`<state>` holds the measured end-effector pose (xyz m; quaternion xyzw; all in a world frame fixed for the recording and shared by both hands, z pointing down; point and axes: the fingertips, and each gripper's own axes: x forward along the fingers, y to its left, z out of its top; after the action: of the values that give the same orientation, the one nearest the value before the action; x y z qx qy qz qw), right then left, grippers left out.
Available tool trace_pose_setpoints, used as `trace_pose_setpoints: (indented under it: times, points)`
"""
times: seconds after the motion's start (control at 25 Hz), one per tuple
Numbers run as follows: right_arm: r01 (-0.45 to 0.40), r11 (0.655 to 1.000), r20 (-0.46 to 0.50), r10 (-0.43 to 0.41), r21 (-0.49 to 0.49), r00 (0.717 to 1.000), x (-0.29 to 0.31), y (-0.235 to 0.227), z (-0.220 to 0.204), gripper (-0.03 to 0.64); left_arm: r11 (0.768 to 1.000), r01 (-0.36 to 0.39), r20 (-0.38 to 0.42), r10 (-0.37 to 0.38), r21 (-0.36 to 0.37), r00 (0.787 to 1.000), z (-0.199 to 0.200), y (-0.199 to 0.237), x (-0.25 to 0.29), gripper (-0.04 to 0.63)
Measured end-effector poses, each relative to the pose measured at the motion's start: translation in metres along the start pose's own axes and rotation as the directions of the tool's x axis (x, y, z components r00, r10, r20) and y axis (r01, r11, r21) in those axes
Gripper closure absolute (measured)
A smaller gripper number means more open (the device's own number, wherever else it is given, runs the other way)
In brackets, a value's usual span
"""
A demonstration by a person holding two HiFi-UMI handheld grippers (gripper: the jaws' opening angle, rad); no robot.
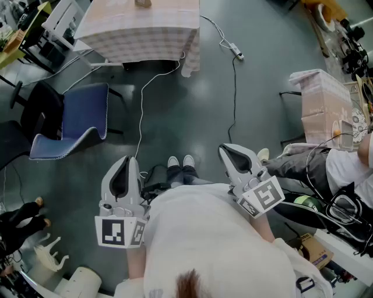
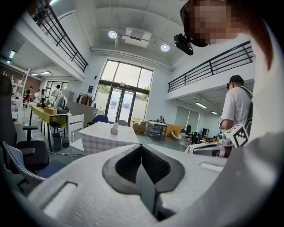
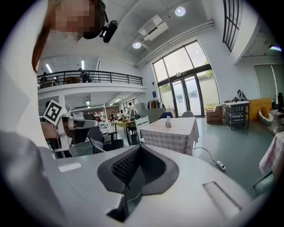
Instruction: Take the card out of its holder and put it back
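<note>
Standing on a wide grey floor [image 1: 192,110], seen steeply from above. Ahead, at the top edge of the head view, a table [image 1: 140,35] under a pale checked cloth. Left of it and nearer, a blue chair [image 1: 81,119] beside a black office chair [image 1: 35,110]. At the right edge, a 2nd cloth-covered table [image 1: 323,102], with a seated person's legs [image 1: 303,166] stretched out close by.

Held at waist height, 1 on each side of the white-shirted torso: the left gripper [image 1: 125,160] and the right gripper [image 1: 224,149], both aimed toward the checked table and tilted slightly down. Left gripper clenched, dark ribbed pads meeting at the tip, nothing between them. Right gripper clenched the same way, also empty.

Between the grippers, 2 white shoes [image 1: 180,161]. On the floor, a thin white cable [image 1: 141,105] running from the table toward the feet, and a power strip [image 1: 238,55] right of the table.

Smallest, the card holder [image 1: 143,3]: upright on the checked table, well apart from both grippers. Card itself too small to tell from the holder.
</note>
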<state>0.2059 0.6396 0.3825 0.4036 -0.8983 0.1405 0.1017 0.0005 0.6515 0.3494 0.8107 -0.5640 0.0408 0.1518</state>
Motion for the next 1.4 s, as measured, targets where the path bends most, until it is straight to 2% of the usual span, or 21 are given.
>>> trace_pose_setpoints:
  times: [0.44,0.56,0.68,0.8,1.0,1.16,1.4]
  points:
    - [0.035,0.999,-0.003,-0.035,0.003,0.999,-0.009,-0.009,-0.003,0.615,0.999,0.033,0.001,-0.033,0.001,0.999,0.000,-0.005,0.012,0.595]
    - [0.041,0.999,-0.002,-0.041,0.001,0.999,-0.011,-0.017,-0.003,0.615,0.999,0.041,-0.001,-0.041,-0.024,0.999,-0.002,-0.010,0.023,0.595]
    - [0.023,1.000,0.024,-0.024,0.012,0.999,-0.012,-0.021,0.000,0.615,0.998,0.043,0.001,-0.043,-0.044,0.999,-0.001,-0.012,0.030,0.595]
    - [-0.002,1.000,0.067,0.000,0.026,0.998,-0.012,-0.028,0.006,0.615,0.998,0.049,0.005,-0.049,-0.032,0.999,0.003,-0.015,0.040,0.595]
    - [-0.010,1.000,0.044,0.009,0.027,0.999,-0.008,-0.043,-0.002,0.615,0.999,0.038,0.015,-0.037,-0.028,0.999,0.004,-0.016,0.058,0.595]
    - [-0.021,0.999,0.016,0.021,0.039,1.000,0.003,-0.054,-0.004,0.615,0.999,0.035,0.003,-0.035,-0.041,0.999,0.004,-0.014,0.072,0.595]
    - [-0.032,0.999,0.026,0.031,0.031,0.999,0.048,-0.067,0.020,0.615,0.998,0.021,-0.005,-0.021,-0.057,1.000,0.016,0.014,0.102,0.595]
